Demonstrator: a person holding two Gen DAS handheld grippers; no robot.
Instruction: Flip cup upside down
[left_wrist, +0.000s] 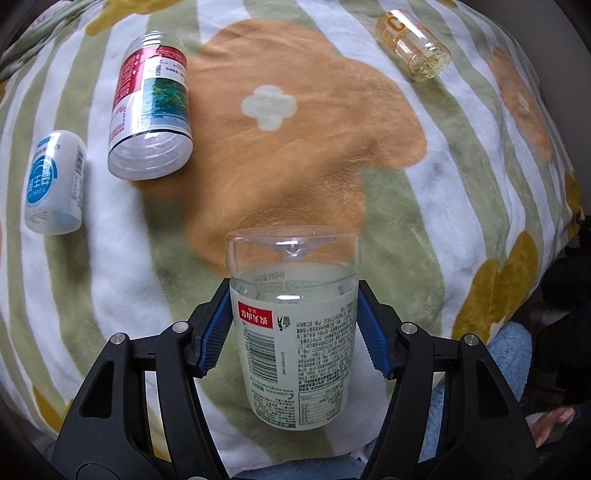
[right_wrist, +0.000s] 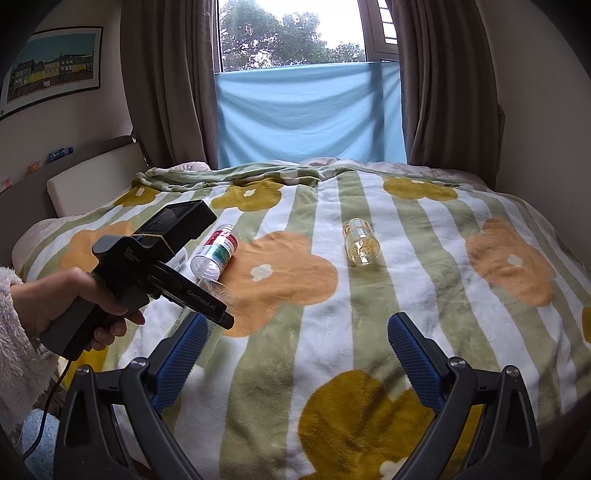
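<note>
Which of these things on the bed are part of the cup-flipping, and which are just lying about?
In use: the green-labelled cup, held in the left gripper.

Lying about: red-labelled cup, white cup with blue label, amber cup, flowered blanket. The right gripper is open, idle.

A: Location?

B: Home bedroom. Bed covered by a fleece blanket (right_wrist: 332, 295) with green stripes and flower print, padded headboard (right_wrist: 88, 177) on the left.

A: Anything else confirming?

B: Brown curtains (right_wrist: 170, 85) either side of a window (right_wrist: 291, 33) with trees outside, blue cloth (right_wrist: 306, 114) hung over its lower part, framed picture (right_wrist: 51, 62) of coloured houses on the wall.
</note>
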